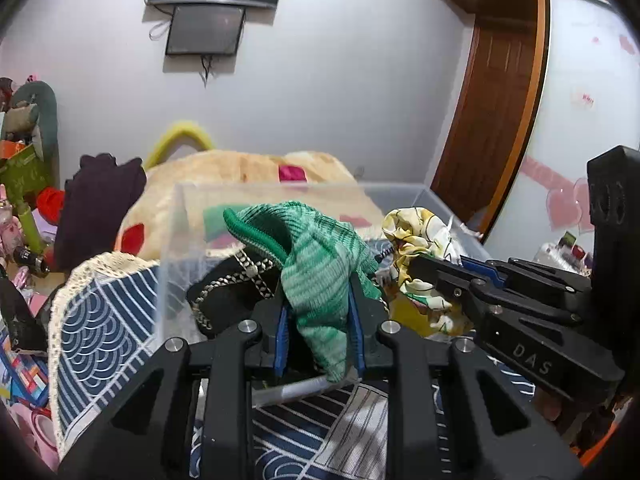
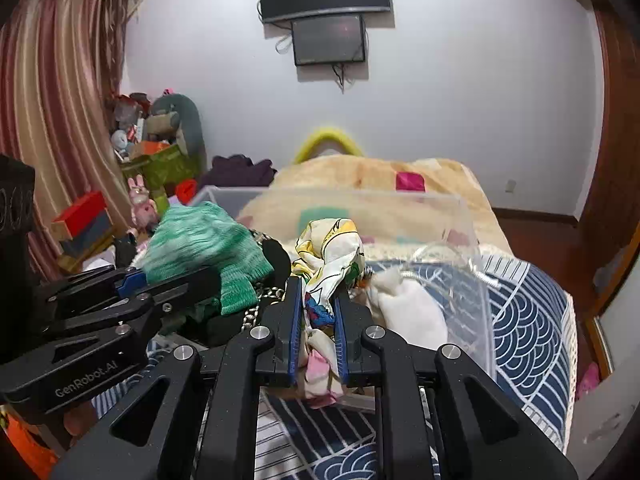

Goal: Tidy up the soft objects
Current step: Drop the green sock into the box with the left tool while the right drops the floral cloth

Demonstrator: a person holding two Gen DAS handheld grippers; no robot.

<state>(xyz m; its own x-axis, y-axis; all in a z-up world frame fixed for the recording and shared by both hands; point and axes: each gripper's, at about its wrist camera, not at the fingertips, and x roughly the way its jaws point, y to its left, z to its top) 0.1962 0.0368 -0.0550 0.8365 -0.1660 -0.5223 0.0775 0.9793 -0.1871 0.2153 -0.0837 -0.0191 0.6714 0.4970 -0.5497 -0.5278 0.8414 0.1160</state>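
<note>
My left gripper (image 1: 318,304) is shut on a green knitted cloth (image 1: 316,264) and holds it over the near edge of a clear plastic bin (image 1: 176,240). It also shows in the right wrist view (image 2: 200,248). My right gripper (image 2: 318,292) is shut on a yellow and white printed cloth (image 2: 332,248), also over the bin's near edge; this cloth shows in the left wrist view (image 1: 416,232). A black cloth with a woven trim (image 1: 236,292) lies in the bin under the green one. A white cloth (image 2: 412,304) lies in the bin at the right.
The bin (image 2: 460,208) stands on a blue wave-patterned cover (image 2: 528,312) on a bed. A beige blanket (image 2: 380,176) lies behind it. A dark purple garment (image 1: 100,208) and toys (image 2: 160,152) crowd the left. A wooden door (image 1: 492,112) is at the right.
</note>
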